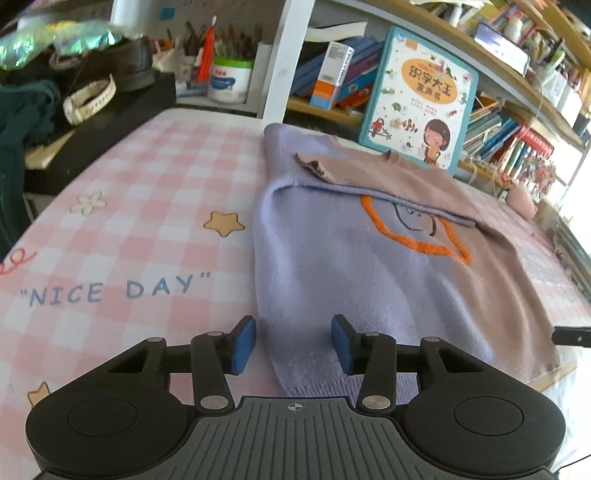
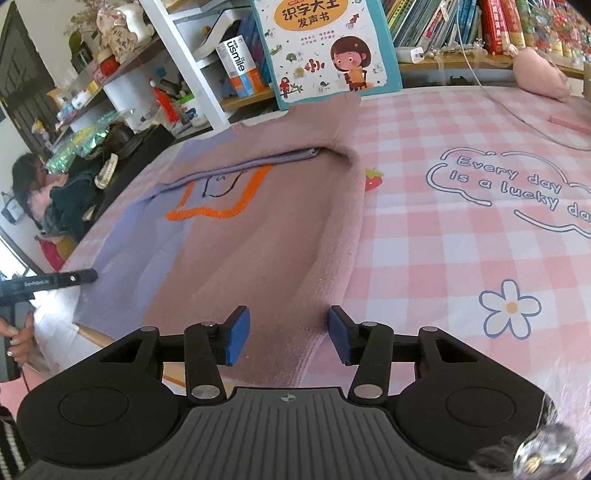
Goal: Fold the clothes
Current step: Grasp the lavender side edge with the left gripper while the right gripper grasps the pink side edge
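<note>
A lavender and mauve knit sweater with an orange outline design lies flat on the pink checked tablecloth, both sleeves folded across its chest. My left gripper is open just above the sweater's lower left hem corner, holding nothing. The sweater also shows in the right wrist view. My right gripper is open over the sweater's lower right hem corner, holding nothing. The left gripper's tip shows at the left edge of the right wrist view.
A children's picture book stands upright behind the sweater's collar. Bookshelves with books and boxes run along the back. A black cabinet with clutter stands at the left. A pink plush and a cable lie at the back right. The table's front edge is near.
</note>
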### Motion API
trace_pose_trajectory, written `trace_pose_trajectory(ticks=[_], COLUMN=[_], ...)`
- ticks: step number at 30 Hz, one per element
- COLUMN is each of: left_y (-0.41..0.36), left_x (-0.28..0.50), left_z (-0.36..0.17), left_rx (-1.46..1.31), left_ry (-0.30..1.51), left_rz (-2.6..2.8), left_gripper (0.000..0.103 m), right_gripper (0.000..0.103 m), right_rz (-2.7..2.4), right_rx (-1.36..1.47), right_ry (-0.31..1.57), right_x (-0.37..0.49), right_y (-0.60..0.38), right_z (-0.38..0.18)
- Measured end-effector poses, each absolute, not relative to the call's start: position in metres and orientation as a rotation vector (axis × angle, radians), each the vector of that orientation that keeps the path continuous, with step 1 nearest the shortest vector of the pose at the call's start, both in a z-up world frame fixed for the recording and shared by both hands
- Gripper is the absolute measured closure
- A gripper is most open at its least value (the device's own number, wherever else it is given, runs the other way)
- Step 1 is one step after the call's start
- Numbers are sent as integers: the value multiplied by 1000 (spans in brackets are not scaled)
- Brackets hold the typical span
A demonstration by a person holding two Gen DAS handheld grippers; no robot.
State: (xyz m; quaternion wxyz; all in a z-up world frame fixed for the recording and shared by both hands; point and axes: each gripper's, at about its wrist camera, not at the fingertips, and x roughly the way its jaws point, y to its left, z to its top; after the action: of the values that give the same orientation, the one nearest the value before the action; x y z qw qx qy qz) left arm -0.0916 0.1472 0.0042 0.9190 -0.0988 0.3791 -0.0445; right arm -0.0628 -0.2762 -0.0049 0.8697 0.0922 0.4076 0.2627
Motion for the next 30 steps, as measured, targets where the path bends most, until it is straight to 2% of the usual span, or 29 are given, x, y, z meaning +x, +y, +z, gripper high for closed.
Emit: trace_pose_trajectory(ticks=[1, 2, 3, 5, 11, 16, 18, 21, 29, 30], left_y=[146, 144, 143, 144, 132, 144, 147, 153, 167, 167], left_x=[-91, -91, -89, -88, -93, -89, -90, -91, -92, -91], left_z=[4, 4, 4, 7, 26, 17, 14, 10, 0, -1], left_rx=[-196, -189, -188, -210, -218, -287, -317, -361, -474, -476], left_ry=[777, 775, 775, 761, 705, 777, 792, 814, 860, 855], left_rz=[-93, -95, -98, -104, -184, -184, -191, -201, -226, -229], left_gripper=[62, 70, 85, 95, 95, 92, 88, 82, 83, 83], right_gripper=[61, 68, 80, 88, 89, 89, 85, 84, 83, 86], right_rz=[547, 544, 541, 545, 605, 602, 591, 585, 619, 621], right_rx=[187, 181, 175, 169, 204, 196, 212, 253, 333, 331], right_ry=[850, 847, 845, 843, 773, 817, 842, 865, 891, 891], right_x=[-63, -63, -63, -62, -62, -56, -54, -52, -46, -47], right_y=[-276, -275, -274, -273, -272, -268, -270, -277, -279, -279], right_z=[-6, -7, -8, -8, 12, 6, 1, -6, -14, -14])
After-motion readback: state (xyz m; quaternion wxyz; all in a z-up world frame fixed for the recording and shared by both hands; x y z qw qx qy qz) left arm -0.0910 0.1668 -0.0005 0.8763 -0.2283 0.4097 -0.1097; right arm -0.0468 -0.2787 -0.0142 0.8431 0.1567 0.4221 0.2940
